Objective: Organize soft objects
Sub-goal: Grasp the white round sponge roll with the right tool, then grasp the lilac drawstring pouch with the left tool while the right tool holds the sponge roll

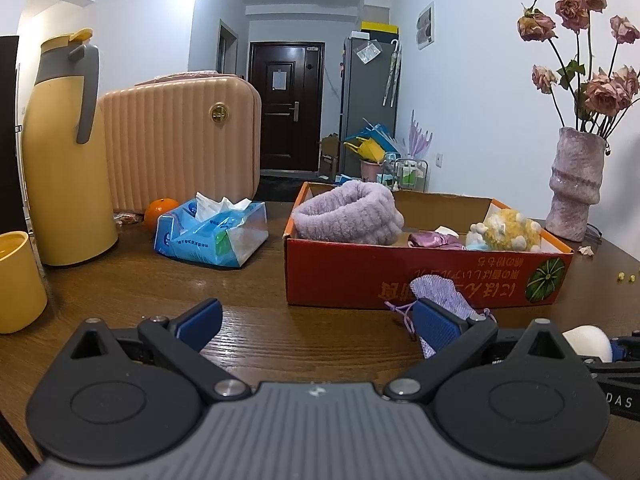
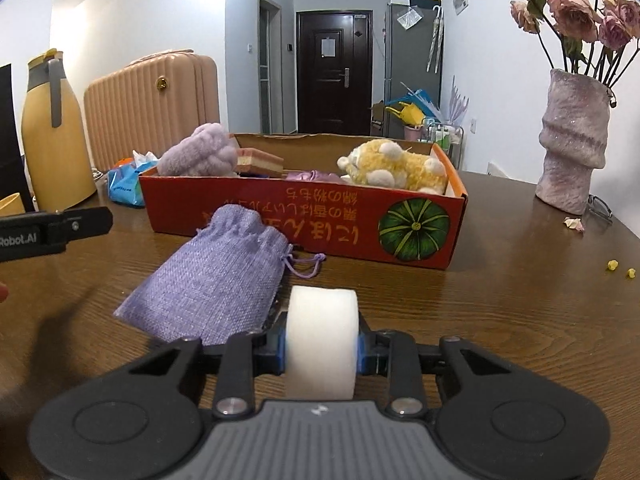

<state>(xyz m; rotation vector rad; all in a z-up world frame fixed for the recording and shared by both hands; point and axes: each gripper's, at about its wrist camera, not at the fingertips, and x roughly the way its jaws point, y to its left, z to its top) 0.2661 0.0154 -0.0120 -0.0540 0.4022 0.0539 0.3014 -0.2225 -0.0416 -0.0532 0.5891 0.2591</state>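
Observation:
A red cardboard box stands on the wooden table. It holds a fluffy purple band, a yellow plush toy, a shiny purple cloth and a pink layered sponge. A purple drawstring pouch lies on the table in front of the box. My left gripper is open and empty, its right finger beside the pouch. My right gripper is shut on a white foam block, also seen in the left wrist view.
A yellow thermos, a yellow cup, a tissue pack, an orange and a pink suitcase stand at the left. A vase with dried roses stands at the right, with glasses and petals nearby.

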